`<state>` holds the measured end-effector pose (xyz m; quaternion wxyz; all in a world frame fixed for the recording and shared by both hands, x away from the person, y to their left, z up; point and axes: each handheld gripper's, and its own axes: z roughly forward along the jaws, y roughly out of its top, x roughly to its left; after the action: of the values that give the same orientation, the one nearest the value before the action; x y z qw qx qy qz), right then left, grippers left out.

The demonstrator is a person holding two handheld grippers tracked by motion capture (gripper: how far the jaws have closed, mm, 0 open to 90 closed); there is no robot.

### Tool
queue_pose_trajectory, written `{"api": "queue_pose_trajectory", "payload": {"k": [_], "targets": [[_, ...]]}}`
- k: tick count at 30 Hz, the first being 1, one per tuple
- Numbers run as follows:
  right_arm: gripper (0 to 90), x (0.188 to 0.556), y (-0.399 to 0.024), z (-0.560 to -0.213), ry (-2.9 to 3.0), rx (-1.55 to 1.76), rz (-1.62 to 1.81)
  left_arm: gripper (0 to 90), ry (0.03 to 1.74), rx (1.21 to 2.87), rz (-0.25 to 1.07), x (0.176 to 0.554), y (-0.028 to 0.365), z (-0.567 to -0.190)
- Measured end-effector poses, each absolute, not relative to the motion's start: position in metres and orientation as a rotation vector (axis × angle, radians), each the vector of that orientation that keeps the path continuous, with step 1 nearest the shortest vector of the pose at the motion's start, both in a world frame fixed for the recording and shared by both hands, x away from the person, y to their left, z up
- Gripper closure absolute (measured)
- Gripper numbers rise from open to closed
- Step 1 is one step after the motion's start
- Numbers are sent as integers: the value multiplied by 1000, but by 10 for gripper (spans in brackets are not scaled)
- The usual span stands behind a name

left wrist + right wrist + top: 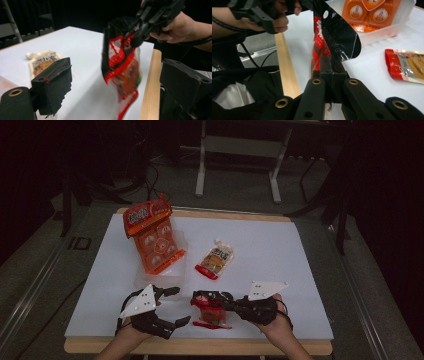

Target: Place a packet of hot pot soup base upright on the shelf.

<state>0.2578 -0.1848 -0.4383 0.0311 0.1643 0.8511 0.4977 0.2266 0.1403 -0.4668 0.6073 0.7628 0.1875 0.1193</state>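
Item 1, left of the white table (280,265): clear plastic tray (150,277) with an orange multi-cup snack pack (155,242) propped in it, tilted. Not touched.

Item 2, near left: left gripper (167,305), hand-held, jaws spread wide with nothing between the pads. Its own view shows the two black jaws flanking the hanging pouch, apart from it.

Item 3, centre: cream-and-orange snack pouch (216,259), flat on the table, well apart from both grippers.

Item 4, near centre: red snack pouch (123,75), the piece in hand. It hangs by its black top edge, body dangling just above the front edge of the table.

Item 5, near right: right gripper (202,299), jaws clamped together on the pouch's top seal; the right gripper view shows the pads pinching only that thin strip.

Risk, as I judge it: the hold is on a narrow margin of slick film, so a swing or jerk could slide the pouch free. If the left gripper closes low on the body, it may crush the contents.
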Motion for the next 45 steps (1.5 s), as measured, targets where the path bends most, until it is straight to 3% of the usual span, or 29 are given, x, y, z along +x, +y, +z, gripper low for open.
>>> {"api": "queue_pose_trajectory", "payload": {"k": [12,22,23,24,28,39,45], "targets": [[900,250,-180,-429,2622,452,1549,239,317,1774,197,235,122,-448],[900,250,-181,-429,2617,454,1550,575,311,1777,164,242,118,-447],[900,250,-181,-429,2615,455,1557,642,313,1788,162,242,117,-447],[900,250,-181,-429,2617,455,1555,647,327,1804,176,243,117,-446],[900,250,-180,-430,2611,452,1541,830,342,1821,187,244,116,-447],[895,253,-186,-429,2597,481,1594,872,307,1827,200,245,114,-438],[787,255,-187,-427,2572,496,1595,873,272,1835,229,245,116,-429]]}}
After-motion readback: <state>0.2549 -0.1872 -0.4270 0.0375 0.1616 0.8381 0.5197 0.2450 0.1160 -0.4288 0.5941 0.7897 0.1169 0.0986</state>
